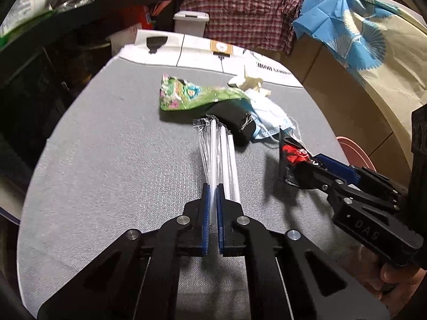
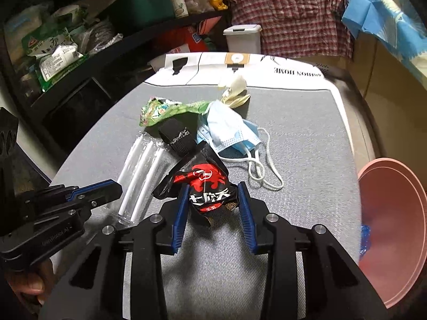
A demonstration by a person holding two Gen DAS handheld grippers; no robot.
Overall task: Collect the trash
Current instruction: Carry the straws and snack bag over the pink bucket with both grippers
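Both low over table: left gripper [image 1: 212,200] pinching straws [image 1: 222,157]; right gripper [image 2: 214,208] half-closed around black wrapper [image 2: 205,189].

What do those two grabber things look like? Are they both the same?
Yes, they match. The left gripper and right gripper are black angular frames with round silver bolts and triangular cut-outs. Their jaws wear ribbed blue pads. The right one's side has raised letters reading DAS; the left one's has small white printing. Bare hands hold them.

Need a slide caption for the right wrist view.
Right tongs straddle a black-and-red snack wrapper; left tongs at the straw pack; pink bin at right.
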